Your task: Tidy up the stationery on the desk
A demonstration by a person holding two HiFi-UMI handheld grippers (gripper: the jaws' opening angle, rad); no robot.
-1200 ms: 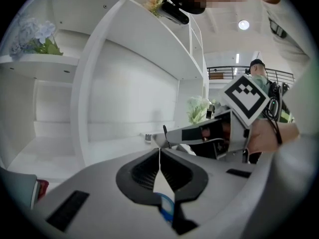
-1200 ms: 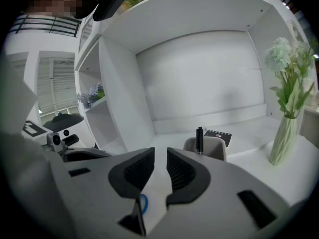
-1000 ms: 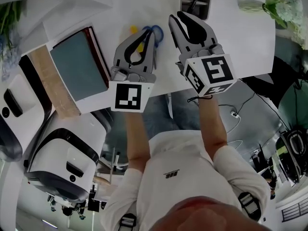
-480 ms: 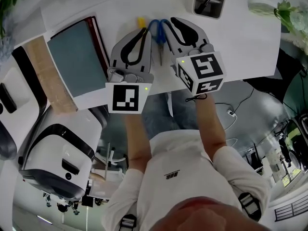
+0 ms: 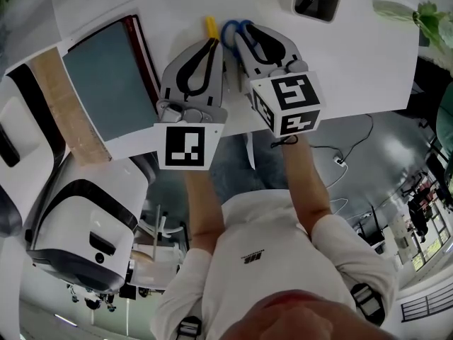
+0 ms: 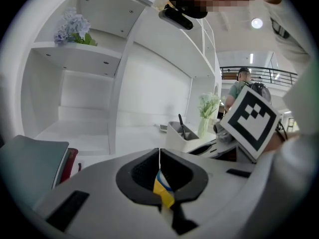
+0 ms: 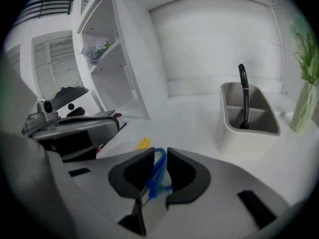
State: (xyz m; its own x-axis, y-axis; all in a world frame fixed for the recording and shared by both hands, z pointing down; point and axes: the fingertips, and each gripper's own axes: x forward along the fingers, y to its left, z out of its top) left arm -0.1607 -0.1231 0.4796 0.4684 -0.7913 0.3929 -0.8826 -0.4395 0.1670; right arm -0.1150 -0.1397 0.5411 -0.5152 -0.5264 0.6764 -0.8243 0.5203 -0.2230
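Blue-handled scissors (image 5: 230, 30) lie on the white desk (image 5: 368, 69), with a yellow marker-like thing (image 5: 210, 25) just to their left. My right gripper (image 5: 239, 31) is low over them and open, a blue handle loop (image 7: 158, 176) showing between its jaws (image 7: 160, 153) with a gap at the pads. My left gripper (image 5: 212, 43) is beside it, jaws shut tip to tip (image 6: 159, 152). The yellow thing (image 6: 163, 190) shows through its hollow from below; I cannot tell if it touches. Both grippers hide the blades.
A grey pen holder (image 5: 333, 7) with a black pen (image 7: 243, 93) stands at the back right, next to a plant (image 5: 425, 13). A teal notebook (image 5: 106, 83) lies to the left. White shelves (image 7: 109, 59) rise behind; a chair (image 5: 85, 218) stands below the desk's front edge.
My right gripper has come down and shifted left until its jaws straddle the blue handles. The left gripper has crept forward a little beside it. The scissors and the yellow thing have stayed put.
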